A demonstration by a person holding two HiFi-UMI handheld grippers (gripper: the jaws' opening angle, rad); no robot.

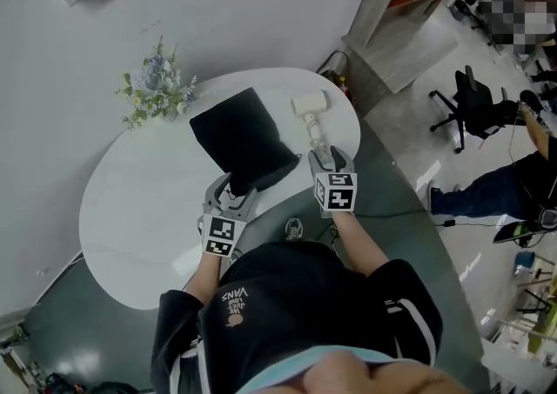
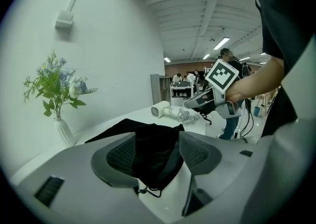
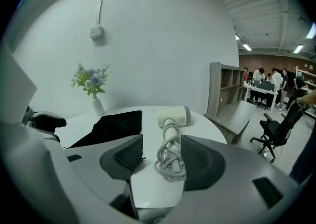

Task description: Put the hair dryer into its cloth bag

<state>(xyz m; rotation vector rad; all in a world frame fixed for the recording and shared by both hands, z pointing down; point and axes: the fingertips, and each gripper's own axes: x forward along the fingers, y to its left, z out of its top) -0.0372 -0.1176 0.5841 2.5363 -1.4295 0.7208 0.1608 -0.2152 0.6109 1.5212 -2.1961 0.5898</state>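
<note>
**Black bag, white dryer, both tongs ready**

Head view: your left tongs (image 1: 235, 187) stand apart at the near edge of the cloth bag (image 1: 244, 142). Your right tongs (image 1: 331, 157) stand apart over the hair dryer (image 1: 310, 114), which lies beside the bag on the white worktop (image 1: 130, 210).

Left gripper view: the bag's drawstring end sits between the spread pads, unpinched, likely so you can hold the mouth.

Right gripper view: the coiled cord lies between the pads, ungripped.
</note>
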